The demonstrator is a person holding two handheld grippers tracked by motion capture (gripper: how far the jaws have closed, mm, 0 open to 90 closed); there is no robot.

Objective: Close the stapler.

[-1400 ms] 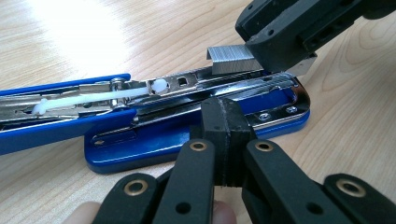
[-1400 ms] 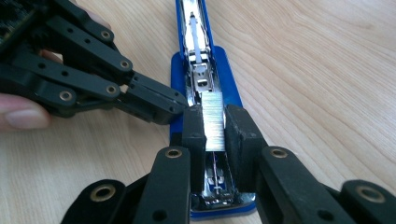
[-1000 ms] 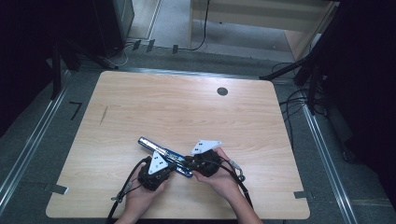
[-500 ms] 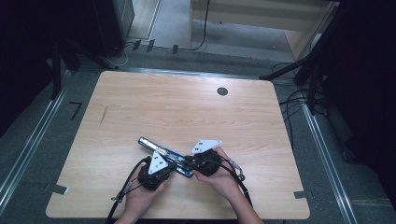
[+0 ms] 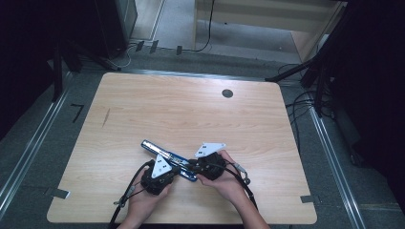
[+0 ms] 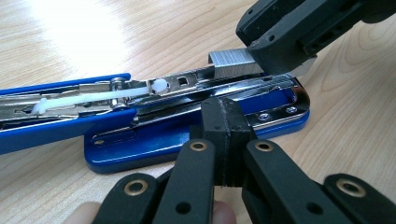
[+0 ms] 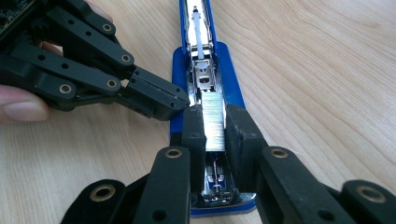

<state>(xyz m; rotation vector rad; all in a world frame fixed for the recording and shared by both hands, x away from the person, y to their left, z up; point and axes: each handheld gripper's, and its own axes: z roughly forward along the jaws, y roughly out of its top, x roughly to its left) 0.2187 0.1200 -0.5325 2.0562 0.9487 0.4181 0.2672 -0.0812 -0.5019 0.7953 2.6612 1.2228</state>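
Observation:
A blue stapler (image 5: 165,155) lies flipped open on the wooden table (image 5: 191,114), its metal staple channel (image 6: 187,84) facing up. My right gripper (image 7: 215,123) is shut on a short strip of silver staples (image 7: 214,116), held along the channel near the stapler's hinge end (image 7: 219,196). That strip (image 6: 233,63) sits on top of the rail, under the right gripper (image 6: 275,56). My left gripper (image 6: 227,121) is shut with nothing between its pads, its tips against the side of the stapler's base (image 6: 163,144). From the right gripper view, the left gripper (image 7: 159,100) touches the stapler from the left.
A white spring pusher (image 7: 198,23) lies farther up the channel. A round black grommet (image 5: 227,93) is set in the table's far side. Both hands work close to the near edge (image 5: 181,222). Cables trail on the floor at the right (image 5: 305,102).

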